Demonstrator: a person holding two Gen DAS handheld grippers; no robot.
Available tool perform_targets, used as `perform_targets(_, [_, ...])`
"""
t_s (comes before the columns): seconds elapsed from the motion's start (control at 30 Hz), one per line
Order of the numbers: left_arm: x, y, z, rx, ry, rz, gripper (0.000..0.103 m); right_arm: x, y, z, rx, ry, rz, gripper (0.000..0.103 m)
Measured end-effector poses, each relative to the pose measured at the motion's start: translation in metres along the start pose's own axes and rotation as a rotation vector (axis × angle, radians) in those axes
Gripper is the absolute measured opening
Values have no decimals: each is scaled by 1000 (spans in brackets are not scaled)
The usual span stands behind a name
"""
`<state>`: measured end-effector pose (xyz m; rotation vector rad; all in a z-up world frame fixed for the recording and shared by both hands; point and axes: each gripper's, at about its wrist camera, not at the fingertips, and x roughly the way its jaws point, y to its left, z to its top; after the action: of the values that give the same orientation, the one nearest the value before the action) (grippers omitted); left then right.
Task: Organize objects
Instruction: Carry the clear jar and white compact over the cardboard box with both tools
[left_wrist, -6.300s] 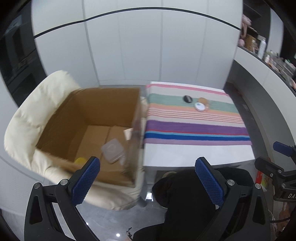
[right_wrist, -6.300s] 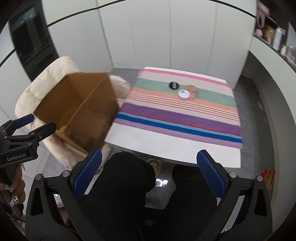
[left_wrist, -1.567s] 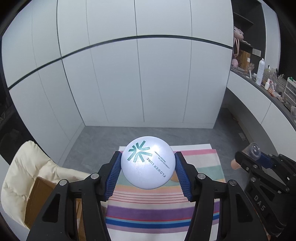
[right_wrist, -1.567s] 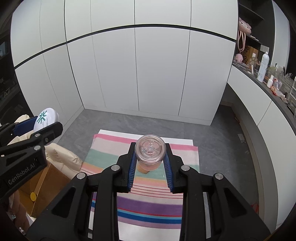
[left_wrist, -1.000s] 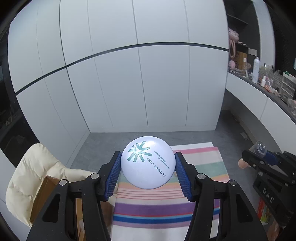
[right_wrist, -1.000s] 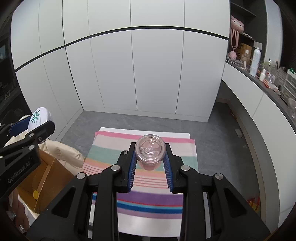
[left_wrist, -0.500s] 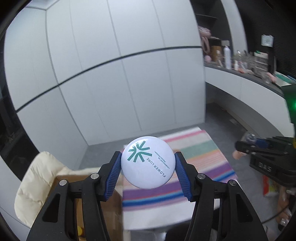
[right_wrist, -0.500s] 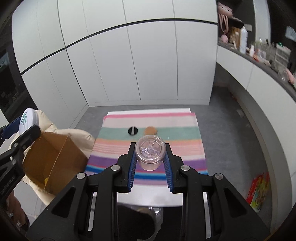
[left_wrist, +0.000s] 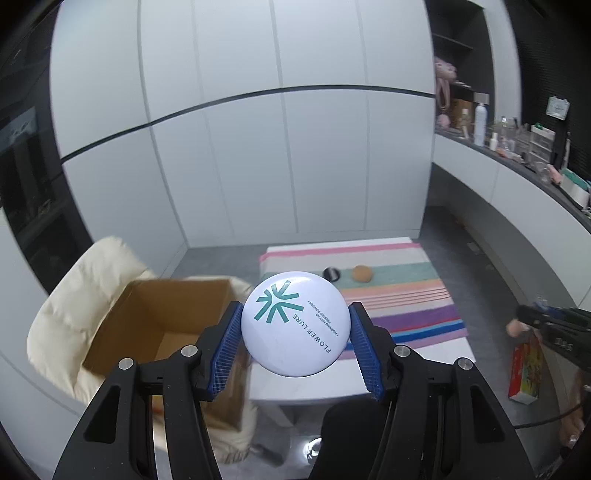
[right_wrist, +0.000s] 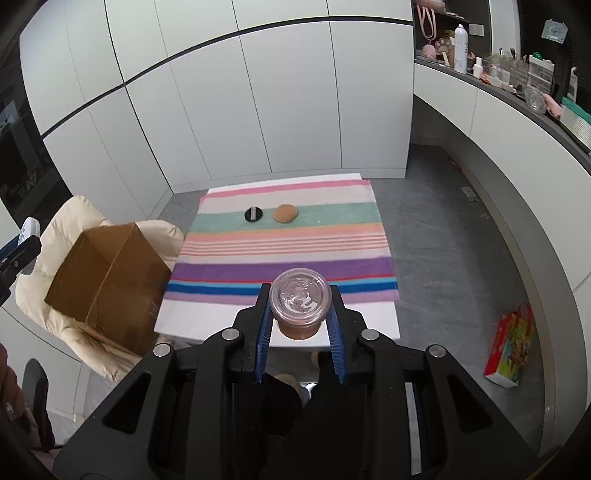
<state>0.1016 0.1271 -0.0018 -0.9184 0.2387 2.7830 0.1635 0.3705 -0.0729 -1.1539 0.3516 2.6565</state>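
Note:
My left gripper (left_wrist: 295, 341) is shut on a round white compact (left_wrist: 295, 323) with a teal logo, held high above the front edge of the table. My right gripper (right_wrist: 300, 326) is shut on a small clear-lidded jar (right_wrist: 299, 301) of brown cream, also held above the table's front edge. An open cardboard box (left_wrist: 159, 321) sits on a cream chair (left_wrist: 74, 295) left of the table; it also shows in the right wrist view (right_wrist: 107, 280). A black round puff (right_wrist: 254, 214) and a tan round puff (right_wrist: 285, 213) lie on the striped cloth (right_wrist: 288, 243).
The small white table (right_wrist: 369, 325) stands on a grey floor before white cabinets. A curved counter (right_wrist: 517, 110) with bottles runs along the right. A colourful box (right_wrist: 511, 350) lies on the floor at right. My legs are below the table's front.
Both grippers have pulled back and up from the table with their objects still held. The left view has swung left, bringing the open box and chair into view.

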Motion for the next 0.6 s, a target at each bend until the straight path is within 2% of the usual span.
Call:
perform_targets(0.17, [9,17,-20,-24,30,35,58,-12,2,-16,-26,30,-24,29])
perform_targets(0.27, [16,24,-27,-42,60,24,58,-18,-4,-24,-17,38,-35,29])
perform_targets(0.37, [22,27,-26,-45,78,12,58,-20,-7,-26,-12,40,-45,29])
perform_targets(0.6, [22,29,-26,-40,69,47,58,-17,-3,-22,-24,36,-47,29])
